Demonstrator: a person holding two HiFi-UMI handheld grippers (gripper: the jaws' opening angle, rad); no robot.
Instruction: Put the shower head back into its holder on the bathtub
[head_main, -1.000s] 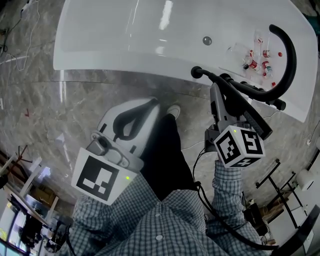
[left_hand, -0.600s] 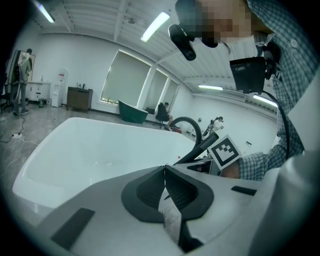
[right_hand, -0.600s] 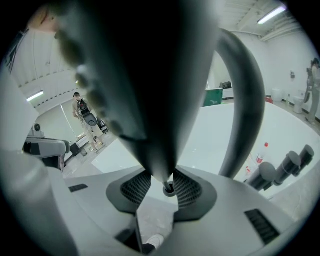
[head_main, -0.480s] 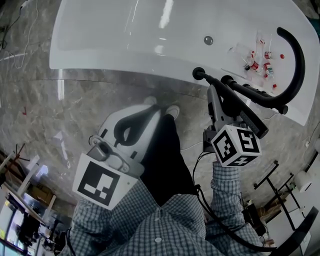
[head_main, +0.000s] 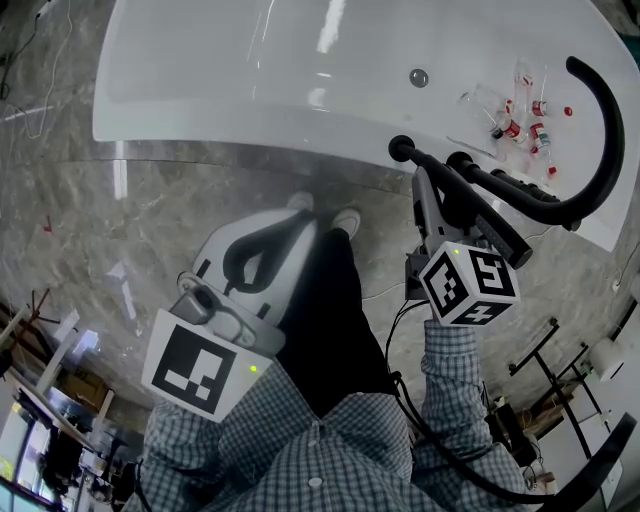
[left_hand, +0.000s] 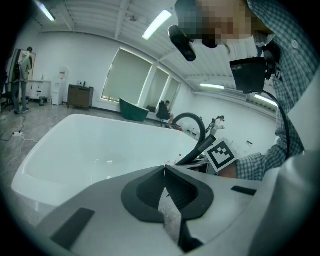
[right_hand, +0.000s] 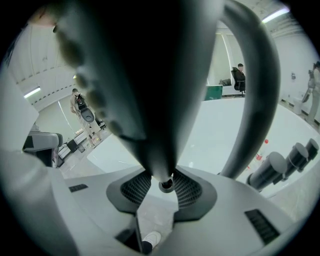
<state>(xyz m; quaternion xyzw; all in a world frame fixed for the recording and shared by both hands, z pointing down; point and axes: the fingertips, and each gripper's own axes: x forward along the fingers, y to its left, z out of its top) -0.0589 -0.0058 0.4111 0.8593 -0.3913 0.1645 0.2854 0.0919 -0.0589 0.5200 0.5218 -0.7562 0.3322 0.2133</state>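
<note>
1. While the left gripper (left_hand: 165, 172) waits low at 7 o'clock, pinched shut on nothing, it is out of the way.
2. At 3 o'clock, the right gripper (right_hand: 163, 183) squeezes the shower head (right_hand: 150, 75) so it cannot slip.
3. That puts the shower head over the bathtub (head_main: 200, 145) rim at 2 o'clock, probably close to its holder.

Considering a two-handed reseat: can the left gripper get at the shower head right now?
Probably, once it opens and moves. The left gripper is shut and empty, low over the floor; nothing stands between it and the shower head, which the right gripper clamps by the bathtub rim.
</note>
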